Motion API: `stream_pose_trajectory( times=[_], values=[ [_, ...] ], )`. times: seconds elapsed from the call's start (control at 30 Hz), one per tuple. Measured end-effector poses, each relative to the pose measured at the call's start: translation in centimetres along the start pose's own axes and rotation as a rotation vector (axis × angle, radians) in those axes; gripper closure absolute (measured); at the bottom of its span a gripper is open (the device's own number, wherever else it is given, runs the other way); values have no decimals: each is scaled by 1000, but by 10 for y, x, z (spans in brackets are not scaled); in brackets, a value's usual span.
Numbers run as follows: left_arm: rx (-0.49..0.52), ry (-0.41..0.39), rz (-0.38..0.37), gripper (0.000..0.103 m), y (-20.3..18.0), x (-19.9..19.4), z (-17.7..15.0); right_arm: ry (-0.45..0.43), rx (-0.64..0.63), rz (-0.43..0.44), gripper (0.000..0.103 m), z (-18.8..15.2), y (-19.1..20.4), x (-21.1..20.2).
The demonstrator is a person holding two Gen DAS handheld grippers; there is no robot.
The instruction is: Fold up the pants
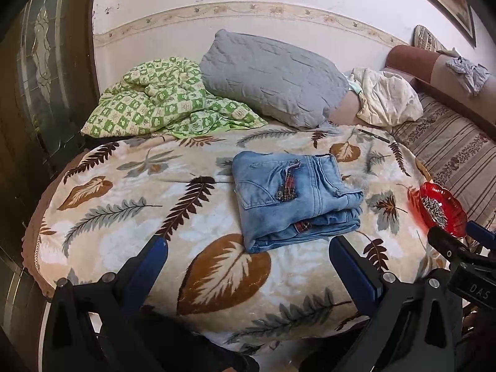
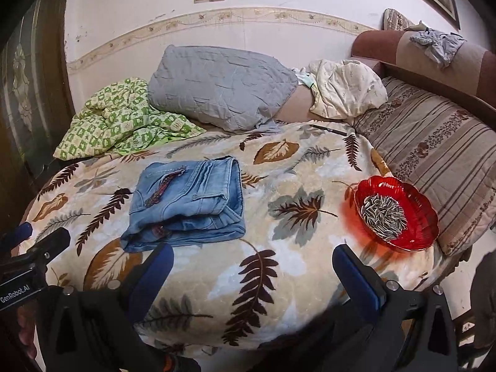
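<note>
The folded blue jeans [image 1: 296,200] are lying on the leaf-patterned blanket [image 1: 124,192] covering the bed, with the left tongs [image 1: 248,255] and right tongs [image 2: 252,262] both hovering wide apart and empty nearby, beside a red bowl of sunflower seeds [image 2: 395,212].

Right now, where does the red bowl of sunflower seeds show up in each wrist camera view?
Left wrist view: the red bowl of sunflower seeds sits at the far right edge, partly hidden by the right gripper.
Right wrist view: the bowl is right of centre, fully visible on the leaf-print blanket.
Shared landmark: the folded jeans, lying left of the bowl in both.
</note>
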State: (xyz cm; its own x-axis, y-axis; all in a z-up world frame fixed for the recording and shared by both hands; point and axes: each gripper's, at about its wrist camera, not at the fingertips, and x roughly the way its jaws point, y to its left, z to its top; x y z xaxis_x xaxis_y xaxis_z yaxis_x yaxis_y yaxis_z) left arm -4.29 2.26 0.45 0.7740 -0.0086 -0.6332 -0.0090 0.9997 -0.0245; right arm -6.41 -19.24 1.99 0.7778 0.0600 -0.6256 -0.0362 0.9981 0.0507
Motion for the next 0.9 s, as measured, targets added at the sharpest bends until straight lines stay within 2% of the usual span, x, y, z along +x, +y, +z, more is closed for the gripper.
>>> stream_pose_trajectory(
  times=[0.77,0.9],
  values=[
    [11,0,8,0,-6,-2,-2,8,4,-5,0,-4,0,2],
    [-6,0,-59,0,0,-2,-6,10,6,-5,0,-5,1,2]
  ],
)
